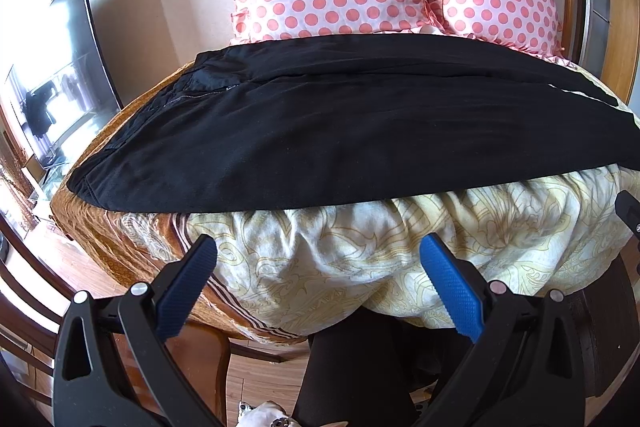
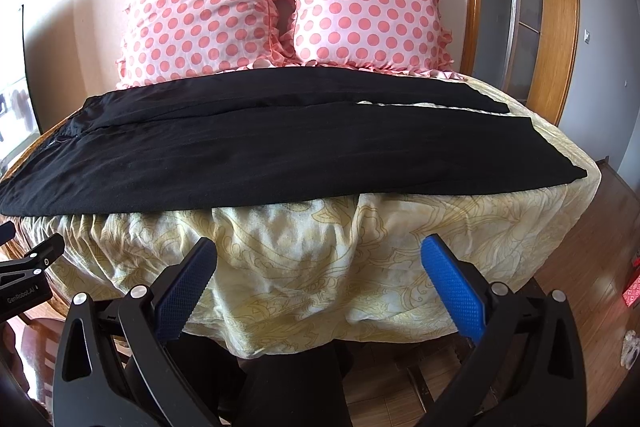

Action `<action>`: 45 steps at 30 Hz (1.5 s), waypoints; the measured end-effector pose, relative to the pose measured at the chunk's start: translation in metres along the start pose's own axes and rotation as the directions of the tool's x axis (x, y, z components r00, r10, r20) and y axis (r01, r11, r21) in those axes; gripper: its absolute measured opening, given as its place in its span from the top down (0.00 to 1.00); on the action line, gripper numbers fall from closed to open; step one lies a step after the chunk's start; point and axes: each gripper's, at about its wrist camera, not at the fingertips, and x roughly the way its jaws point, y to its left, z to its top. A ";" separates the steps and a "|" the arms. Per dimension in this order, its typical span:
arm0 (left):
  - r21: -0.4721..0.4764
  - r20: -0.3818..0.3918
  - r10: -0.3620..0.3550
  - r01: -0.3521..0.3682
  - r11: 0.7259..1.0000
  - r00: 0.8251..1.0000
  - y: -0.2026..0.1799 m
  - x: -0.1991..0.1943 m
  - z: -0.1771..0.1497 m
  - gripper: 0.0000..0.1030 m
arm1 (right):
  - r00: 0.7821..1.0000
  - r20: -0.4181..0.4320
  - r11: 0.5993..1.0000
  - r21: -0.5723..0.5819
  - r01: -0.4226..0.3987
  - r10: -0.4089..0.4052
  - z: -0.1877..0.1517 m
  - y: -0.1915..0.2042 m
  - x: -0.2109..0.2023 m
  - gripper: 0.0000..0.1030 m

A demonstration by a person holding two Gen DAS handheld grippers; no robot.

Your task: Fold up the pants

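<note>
Here, black pants (image 1: 340, 131) lie flat across the bed (image 1: 360, 259), long axis nine to three o'clock, at twelve o'clock from both grippers; left gripper (image 1: 318, 259) nearer the waistband, right gripper (image 2: 318, 259) the cuffs, jaws spread, empty.

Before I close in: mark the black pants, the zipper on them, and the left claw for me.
black pants (image 2: 248, 155), right wrist view, middle of the near leg.
zipper (image 1: 200, 95), left wrist view, on the zipper line near the waist end.
left claw (image 1: 318, 263), left wrist view, midway between its open blue fingertips.
</note>
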 end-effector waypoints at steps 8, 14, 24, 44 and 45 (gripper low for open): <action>-0.001 0.001 -0.001 0.001 1.000 1.000 0.001 0.000 0.000 0.02 | 1.000 0.000 1.000 0.002 0.002 -0.002 0.001 -0.002 -0.001 0.01; 0.000 0.000 -0.001 0.001 1.000 1.000 0.000 0.000 0.000 0.02 | 1.000 0.000 1.000 0.005 0.004 -0.004 0.003 -0.003 0.000 0.01; 0.001 -0.001 -0.002 0.002 1.000 1.000 0.000 0.000 -0.001 0.02 | 1.000 0.001 1.000 0.006 0.004 -0.004 0.004 -0.005 0.000 0.01; 0.001 -0.001 0.000 0.000 1.000 1.000 -0.002 -0.001 -0.002 0.02 | 1.000 0.002 1.000 0.008 0.003 -0.003 0.003 -0.005 -0.001 0.01; 0.001 -0.002 0.000 0.000 1.000 1.000 -0.002 -0.001 -0.002 0.02 | 1.000 0.001 1.000 0.009 0.002 -0.002 0.005 -0.006 0.000 0.01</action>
